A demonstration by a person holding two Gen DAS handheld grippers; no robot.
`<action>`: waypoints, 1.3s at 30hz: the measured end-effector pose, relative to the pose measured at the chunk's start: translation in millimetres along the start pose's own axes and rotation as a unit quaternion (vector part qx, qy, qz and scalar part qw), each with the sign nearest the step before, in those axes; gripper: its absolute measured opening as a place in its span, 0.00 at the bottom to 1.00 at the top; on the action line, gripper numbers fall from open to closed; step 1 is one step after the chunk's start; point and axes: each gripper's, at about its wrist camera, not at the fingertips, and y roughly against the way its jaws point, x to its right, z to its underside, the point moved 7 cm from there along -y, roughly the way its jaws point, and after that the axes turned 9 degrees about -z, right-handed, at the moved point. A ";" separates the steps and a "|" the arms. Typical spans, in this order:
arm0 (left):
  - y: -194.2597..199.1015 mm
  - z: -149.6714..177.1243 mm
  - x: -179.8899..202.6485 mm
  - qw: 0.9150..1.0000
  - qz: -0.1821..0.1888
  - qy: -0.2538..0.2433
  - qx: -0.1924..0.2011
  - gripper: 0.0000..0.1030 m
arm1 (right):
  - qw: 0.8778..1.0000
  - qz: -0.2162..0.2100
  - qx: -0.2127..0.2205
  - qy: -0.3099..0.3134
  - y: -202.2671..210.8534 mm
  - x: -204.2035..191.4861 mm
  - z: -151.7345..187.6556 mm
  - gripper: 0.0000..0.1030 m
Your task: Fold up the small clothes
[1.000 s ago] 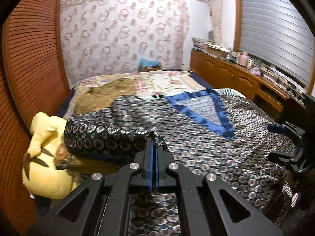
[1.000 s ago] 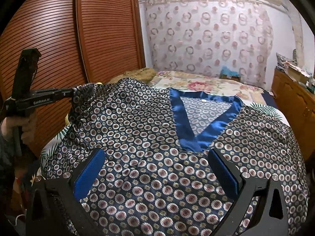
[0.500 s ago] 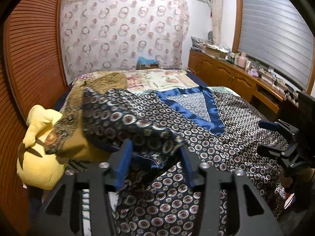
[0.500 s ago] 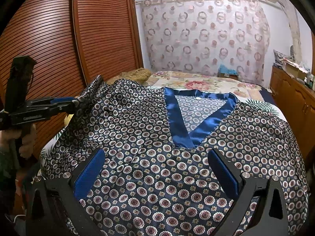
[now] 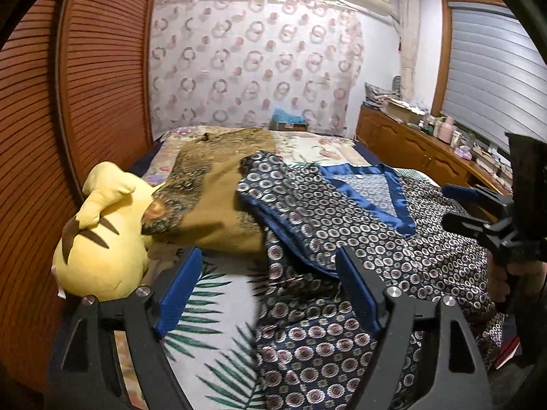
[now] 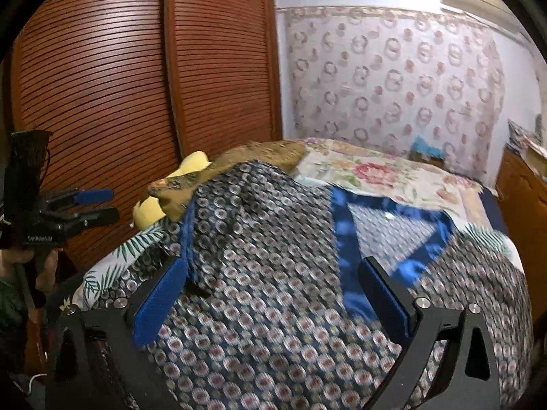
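Two grippers over patterned top [image 5: 359, 225]

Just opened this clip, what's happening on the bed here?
A person with a gripper in each hand is folding a navy patterned top spread on the bed. Its sleeve lies folded inward over the body. The left gripper is opening, pads clear of the cloth. The right gripper hovers open over the shirt, gripping nothing. A yellow plush toy lies alongside.

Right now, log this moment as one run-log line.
left hand-held gripper: opening, nothing between pads | right hand-held gripper: open, empty | patterned top: sleeve folded inward, on bed
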 end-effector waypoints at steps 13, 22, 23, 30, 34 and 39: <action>-3.4 13.9 -17.1 1.000 -0.014 0.015 -0.006 0.79 | 0.992 -0.094 -0.072 0.039 -120.4 -38.0 -25.6 0.59; -8.0 19.4 -20.1 1.000 -0.012 0.020 -0.012 0.79 | 0.984 -0.099 -0.130 0.066 -198.3 -47.1 -25.8 0.56; -8.8 19.9 -19.5 1.000 -0.012 0.019 -0.013 0.79 | 0.984 -0.096 -0.137 0.069 -209.0 -48.4 -23.4 0.47; -9.7 20.7 -16.0 1.000 -0.010 0.019 -0.013 0.79 | 0.985 -0.090 -0.138 0.057 -229.2 -33.7 -22.4 0.09; -10.2 21.0 -14.5 1.000 -0.010 0.019 -0.014 0.79 | 0.992 -0.056 -0.111 0.035 -222.2 -7.6 -29.7 0.07; -14.9 18.5 -7.6 1.000 -0.012 0.009 -0.014 0.79 | 0.995 -0.012 -0.103 -0.008 -209.2 29.4 -28.1 0.09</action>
